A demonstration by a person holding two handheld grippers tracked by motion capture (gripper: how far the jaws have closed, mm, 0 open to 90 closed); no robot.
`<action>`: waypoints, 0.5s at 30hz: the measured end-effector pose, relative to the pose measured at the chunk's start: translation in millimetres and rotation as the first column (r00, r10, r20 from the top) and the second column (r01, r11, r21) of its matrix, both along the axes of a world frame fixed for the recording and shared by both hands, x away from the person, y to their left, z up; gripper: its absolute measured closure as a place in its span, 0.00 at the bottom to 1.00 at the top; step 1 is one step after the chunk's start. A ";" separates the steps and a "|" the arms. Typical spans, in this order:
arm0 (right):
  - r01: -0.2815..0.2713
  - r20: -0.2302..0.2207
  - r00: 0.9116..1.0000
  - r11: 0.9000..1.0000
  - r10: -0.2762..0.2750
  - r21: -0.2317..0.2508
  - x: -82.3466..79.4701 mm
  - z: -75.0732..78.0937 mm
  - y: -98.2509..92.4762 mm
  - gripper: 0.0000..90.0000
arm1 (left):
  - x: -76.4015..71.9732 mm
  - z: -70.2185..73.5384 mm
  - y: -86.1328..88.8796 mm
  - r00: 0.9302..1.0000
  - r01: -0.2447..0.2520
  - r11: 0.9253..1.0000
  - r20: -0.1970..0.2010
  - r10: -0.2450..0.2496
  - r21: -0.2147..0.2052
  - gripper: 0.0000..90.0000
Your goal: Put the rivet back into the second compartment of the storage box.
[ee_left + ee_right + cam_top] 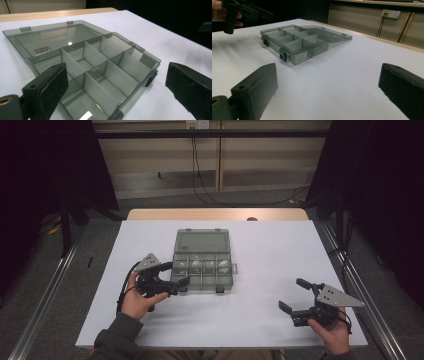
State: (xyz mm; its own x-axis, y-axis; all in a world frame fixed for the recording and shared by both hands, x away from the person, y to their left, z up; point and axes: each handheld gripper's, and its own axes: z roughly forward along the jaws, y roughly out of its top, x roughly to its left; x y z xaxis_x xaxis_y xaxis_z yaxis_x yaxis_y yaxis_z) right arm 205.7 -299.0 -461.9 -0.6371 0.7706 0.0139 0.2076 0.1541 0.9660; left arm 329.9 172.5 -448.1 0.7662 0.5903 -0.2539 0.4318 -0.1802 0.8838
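Observation:
A smoky see-through compartment box [202,272] lies open in the middle of the white table [270,250], its lid [202,241] folded flat toward the far side. My left gripper [176,274] hovers at the box's near-left corner, jaws open and nothing between them. In the left gripper view the box [100,72] sits just beyond the left gripper [115,85], and its divided cells look empty. My right gripper [291,294] stands open near the front right of the table, well apart from the box [297,41]. The right gripper [327,85] frames bare table.
A wooden strip [215,214] runs along the table's far edge. Metal rails [50,290] flank the table on the floor. Cables [200,180] hang from a wall socket behind. Dark curtains [45,165] stand on both sides.

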 end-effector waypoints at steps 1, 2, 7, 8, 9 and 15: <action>0.000 0.000 1.000 1.000 0.000 0.000 0.0 0.0 0.0 0.02 | -0.4 0.3 0.9 1.000 0.000 1.000 -0.001 0.000 -0.009 0.04; -0.001 -0.001 1.000 1.000 0.001 0.001 0.1 -0.1 0.0 0.02 | -0.8 0.1 1.5 1.000 0.002 1.000 -0.004 -0.002 -0.021 0.04; -0.001 0.000 1.000 1.000 0.001 -0.001 0.0 0.0 0.1 0.02 | -3.1 -1.2 7.0 1.000 0.030 0.999 0.000 -0.030 -0.026 0.03; -0.001 -0.002 1.000 1.000 0.001 -0.001 0.1 -0.1 0.0 0.02 | -3.9 -1.5 8.6 0.999 0.034 0.999 0.010 -0.034 -0.030 0.02; -0.001 -0.003 1.000 1.000 0.001 -0.001 0.0 -0.1 -0.1 0.02 | -4.9 -1.4 10.1 0.999 0.038 0.999 0.013 -0.037 -0.032 0.02; -0.001 -0.001 1.000 1.000 0.001 -0.001 0.1 -0.1 -0.3 0.02 | -8.8 -1.7 16.9 0.999 0.047 0.998 0.005 -0.047 -0.031 0.02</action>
